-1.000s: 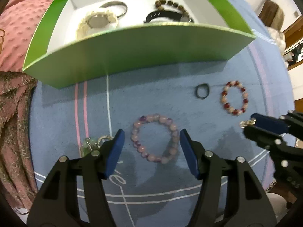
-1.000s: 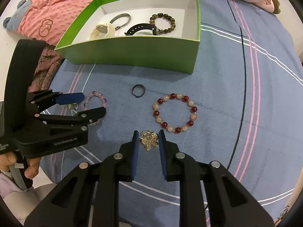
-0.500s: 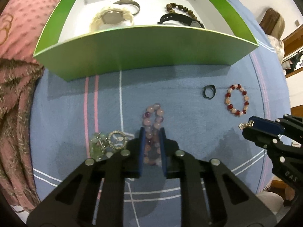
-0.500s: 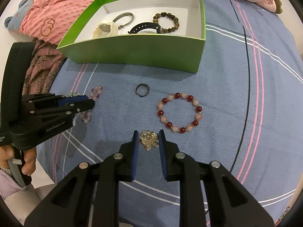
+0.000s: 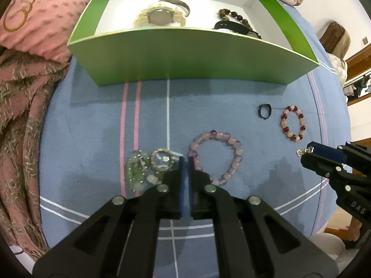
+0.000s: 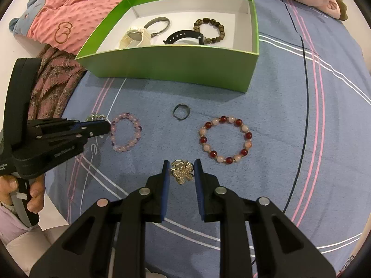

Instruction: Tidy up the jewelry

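Observation:
A pink bead bracelet [image 5: 216, 156] lies round on the blue cloth. My left gripper [image 5: 185, 162] is shut and empty, its tips at the bracelet's left edge; it also shows in the right wrist view [image 6: 102, 126] next to the bracelet [image 6: 126, 135]. My right gripper [image 6: 182, 170] is closed on a gold pearl flower brooch [image 6: 182, 171], which touches both pads. The right gripper with the brooch shows in the left wrist view [image 5: 308, 150]. A red and pink bead bracelet [image 6: 226, 139] and a dark ring [image 6: 181, 112] lie on the cloth.
A green box [image 6: 176, 62] with a white inside holds a cream watch [image 6: 135, 37], a metal bangle, a black strap and a brown bead bracelet. A green bead piece and crystal ring [image 5: 150, 166] lie left of my left gripper. Pink and brown fabrics [image 5: 20, 97] lie left.
My left gripper closed on the pink bracelet and squeezed it narrow, then slipped off to its left and shut fully. The bracelet sprang back round. The right gripper kept the brooch.

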`<state>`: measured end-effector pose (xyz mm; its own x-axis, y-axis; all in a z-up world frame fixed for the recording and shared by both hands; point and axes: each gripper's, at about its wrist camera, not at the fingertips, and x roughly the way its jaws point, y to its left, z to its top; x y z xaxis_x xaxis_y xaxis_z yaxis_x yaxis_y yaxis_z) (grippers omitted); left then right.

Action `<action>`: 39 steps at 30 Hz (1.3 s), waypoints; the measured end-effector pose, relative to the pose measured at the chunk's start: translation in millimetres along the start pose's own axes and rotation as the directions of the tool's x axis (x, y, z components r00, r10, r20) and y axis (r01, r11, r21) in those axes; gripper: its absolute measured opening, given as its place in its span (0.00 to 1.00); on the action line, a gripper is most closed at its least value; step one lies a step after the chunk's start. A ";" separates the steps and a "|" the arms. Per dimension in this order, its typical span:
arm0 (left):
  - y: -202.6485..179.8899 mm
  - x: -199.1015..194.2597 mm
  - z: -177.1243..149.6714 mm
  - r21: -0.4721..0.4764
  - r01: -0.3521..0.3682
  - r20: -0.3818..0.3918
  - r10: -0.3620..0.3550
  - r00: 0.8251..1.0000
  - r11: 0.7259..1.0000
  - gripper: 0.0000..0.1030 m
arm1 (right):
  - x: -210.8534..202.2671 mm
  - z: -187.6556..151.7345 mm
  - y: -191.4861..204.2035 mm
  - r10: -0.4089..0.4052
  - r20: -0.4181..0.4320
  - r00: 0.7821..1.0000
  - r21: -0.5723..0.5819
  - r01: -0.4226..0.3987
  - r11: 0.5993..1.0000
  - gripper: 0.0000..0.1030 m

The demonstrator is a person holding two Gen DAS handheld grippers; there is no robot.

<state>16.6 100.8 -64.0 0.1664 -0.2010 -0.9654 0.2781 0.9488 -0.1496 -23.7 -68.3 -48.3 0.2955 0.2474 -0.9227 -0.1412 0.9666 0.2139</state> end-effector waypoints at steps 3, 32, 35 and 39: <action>-7.0 0.7 6.4 0.022 -0.007 0.008 0.007 1.000 1.000 0.34 | 0.1 0.0 -0.2 -0.002 -0.001 1.000 0.002 0.002 1.000 0.20; -57.7 16.7 9.6 0.169 -0.128 0.025 0.126 0.992 0.977 0.26 | 3.3 0.6 0.9 0.006 -0.006 1.000 -0.010 -0.006 1.000 0.20; -65.5 17.1 7.9 0.159 -0.128 0.025 0.126 0.992 0.979 0.10 | 3.1 0.4 0.7 0.005 -0.006 1.000 -0.011 -0.006 1.000 0.20; -62.7 18.6 6.5 0.151 -0.131 0.027 0.129 0.991 0.980 0.10 | 1.2 0.3 1.0 0.003 -0.003 1.000 -0.012 -0.003 1.000 0.20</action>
<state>8.4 35.9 -71.2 0.2262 -0.0836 -0.9705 0.3934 0.9193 0.0125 -23.2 -67.0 -49.1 0.2922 0.2504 -0.9230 -0.1534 0.9649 0.2132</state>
